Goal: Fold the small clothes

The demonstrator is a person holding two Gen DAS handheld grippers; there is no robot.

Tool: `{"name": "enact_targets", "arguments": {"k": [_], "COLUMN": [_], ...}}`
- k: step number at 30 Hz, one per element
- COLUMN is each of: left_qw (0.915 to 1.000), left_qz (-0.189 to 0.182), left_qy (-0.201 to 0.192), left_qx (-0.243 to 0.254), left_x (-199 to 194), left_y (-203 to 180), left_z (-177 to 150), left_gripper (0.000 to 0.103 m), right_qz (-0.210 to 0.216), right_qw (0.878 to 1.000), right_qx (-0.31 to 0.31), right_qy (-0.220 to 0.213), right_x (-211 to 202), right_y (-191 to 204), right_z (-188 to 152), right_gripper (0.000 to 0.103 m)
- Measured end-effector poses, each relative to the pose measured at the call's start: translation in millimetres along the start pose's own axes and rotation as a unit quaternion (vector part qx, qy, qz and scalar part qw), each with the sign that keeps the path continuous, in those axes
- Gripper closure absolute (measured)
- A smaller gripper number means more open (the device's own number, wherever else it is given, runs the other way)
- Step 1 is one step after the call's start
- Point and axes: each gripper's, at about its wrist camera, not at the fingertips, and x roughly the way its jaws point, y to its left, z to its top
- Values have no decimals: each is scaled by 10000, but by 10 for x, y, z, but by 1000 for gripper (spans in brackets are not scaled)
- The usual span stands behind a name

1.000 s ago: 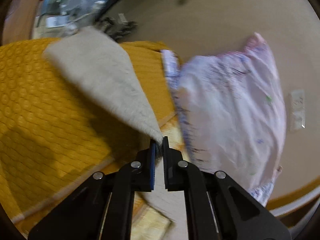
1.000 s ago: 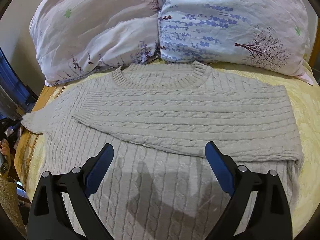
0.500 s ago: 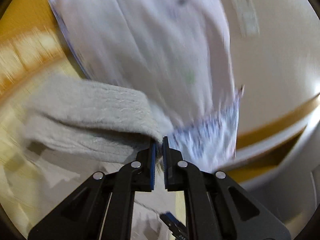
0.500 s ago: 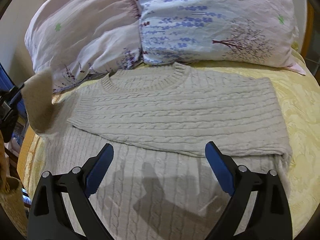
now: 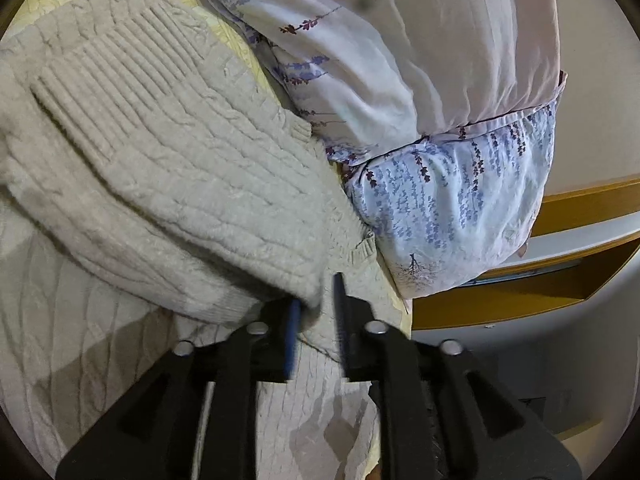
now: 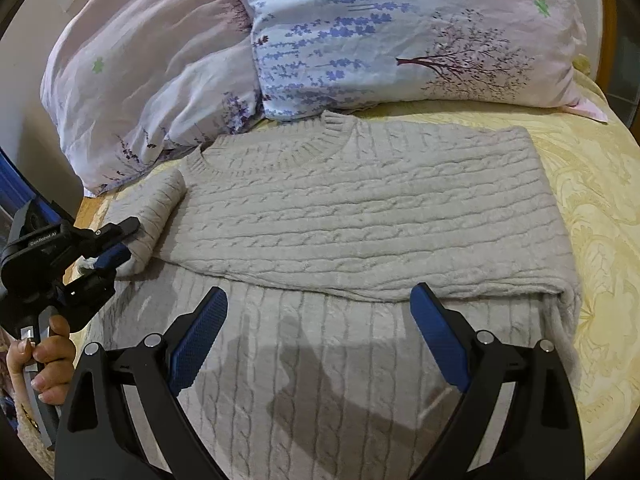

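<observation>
A beige cable-knit sweater (image 6: 360, 216) lies flat on the bed, collar towards the pillows, with its right sleeve folded across the chest. My left gripper (image 5: 316, 312) has its jaws slightly apart around the cuff of the left sleeve (image 5: 180, 184), which lies bunched on the sweater's left shoulder; the sleeve (image 6: 152, 216) and the left gripper (image 6: 116, 244) also show at the left of the right wrist view. My right gripper (image 6: 320, 336) is wide open and empty, hovering above the sweater's lower body.
Two floral pillows (image 6: 360, 40) lean at the head of the bed, right behind the collar. The yellow bedspread (image 6: 592, 208) extends to the right. A wooden bed frame (image 5: 580, 208) and the wall lie beyond the pillows in the left wrist view.
My left gripper has carried the left sleeve from off the bed's side up and over onto the sweater, and its jaws have opened slightly. My right gripper stays open, shifted a little.
</observation>
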Motion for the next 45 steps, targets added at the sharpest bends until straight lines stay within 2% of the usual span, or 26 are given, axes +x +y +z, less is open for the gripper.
{"name": "enact_targets", "arguments": {"k": [1, 3, 14, 15, 17, 18, 21, 26, 28, 30, 33, 34, 35, 36, 37, 40, 42, 45], "left_qw": [10000, 9999, 9938, 9932, 9925, 9925, 9944, 9971, 9974, 9968, 9942, 9934, 9930, 9929, 9929, 9893, 9835, 9730], "left_qz": [-5, -31, -46, 1, 36, 38, -69, -377, -440, -442, -475, -458, -345, -276, -178, 409, 1001, 1659], "left_qy": [-42, -104, -671, -744, -812, -839, -848, -662, -431, -13, 396, 412, 349, 276, 166, -214, -458, -589], "left_qx": [-44, -113, -888, -899, -918, -886, -630, 45, 383, 659, 877, 970, 1076, 1127, 1168, 1385, 1433, 1490], "left_x": [-82, -156, -572, -595, -608, -601, -544, -246, -22, 254, 418, 386, 286, 182, 57, -404, -687, -919], "left_y": [41, 35, 285, 286, 286, 273, 153, -291, -491, -644, -772, -799, -813, -802, -779, -666, -532, -327], "left_z": [-1, 24, 322, 354, 398, 426, 466, 394, 303, 171, 30, 16, 34, 59, 100, 273, 421, 583], "left_gripper": [71, 66, 66, 68, 83, 95, 103, 103, 103, 103, 103, 94, 87, 64, 49, 48, 48, 48], "right_qz": [0, -1, -1, 6, 21, 28, 43, -17, -44, -97, -129, -146, -124, -78, -4, 362, 666, 1124], "right_qw": [10000, 10000, 9999, 9999, 9999, 9999, 9999, 9995, 9993, 9991, 9995, 9988, 9980, 9967, 9951, 9857, 9738, 9542], "right_qx": [-16, -39, -80, -86, -78, -62, -21, 119, 186, 257, -67, -316, -503, -688, -871, -1517, -2049, -2678], "right_qy": [4, 8, -73, -82, -104, -115, -158, -280, -316, -318, -296, -333, -368, -416, -471, -638, -732, -724], "right_x": [6, 11, -25, -29, -36, -46, -79, -164, -194, -219, -250, -271, -287, -310, -332, -361, -342, -203], "right_y": [12, 25, 21, 20, 10, 3, -44, -176, -236, -303, -238, -150, -71, 14, 108, 491, 855, 1364], "right_z": [4, -1, -17, -19, -21, -22, -12, 21, 33, 36, 22, 23, 32, 44, 64, 119, 170, 226], "right_gripper": [9, 9, 9, 9, 9, 9, 9, 9, 9, 9, 9, 9, 9, 9, 9, 9, 14, 26]}}
